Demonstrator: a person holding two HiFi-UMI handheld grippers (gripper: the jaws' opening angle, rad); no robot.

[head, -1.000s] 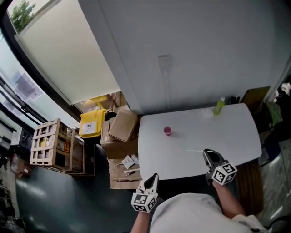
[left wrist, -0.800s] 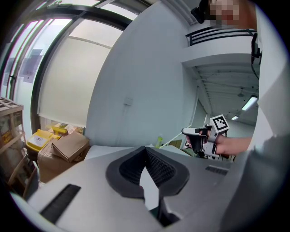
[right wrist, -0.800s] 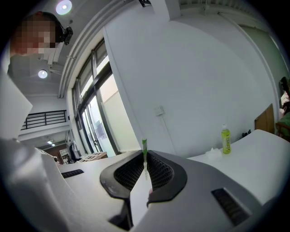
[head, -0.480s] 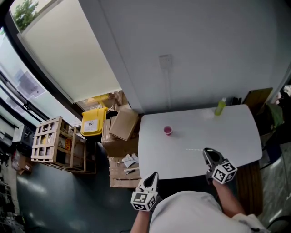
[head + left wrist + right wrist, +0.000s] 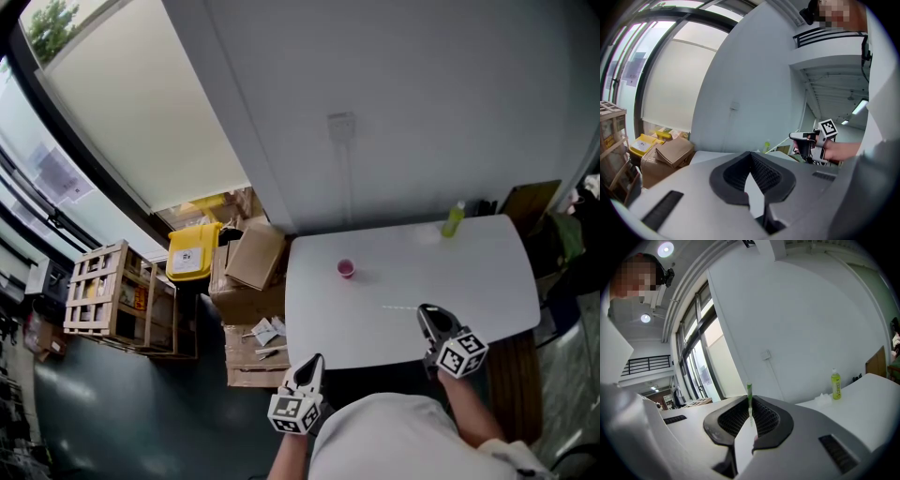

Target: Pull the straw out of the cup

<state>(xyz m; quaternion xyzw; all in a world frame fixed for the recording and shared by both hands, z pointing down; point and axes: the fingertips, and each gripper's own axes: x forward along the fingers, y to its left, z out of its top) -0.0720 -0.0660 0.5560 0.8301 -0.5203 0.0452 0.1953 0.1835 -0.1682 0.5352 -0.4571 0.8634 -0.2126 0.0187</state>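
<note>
Apparently done: the thin green-and-white straw (image 5: 749,395) is pinched in the right gripper's (image 5: 425,312) nearly closed jaws, well apart from the small pink cup (image 5: 346,269) on the white table (image 5: 478,272). Left gripper (image 5: 751,159) jaws together, holding nothing. I'd lay the straw flat before releasing.

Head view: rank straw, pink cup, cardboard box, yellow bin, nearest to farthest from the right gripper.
1. straw, held by the right gripper.
2. pink cup, on the table.
3. cardboard box, left of the table.
4. yellow bin, farthest left.
</note>
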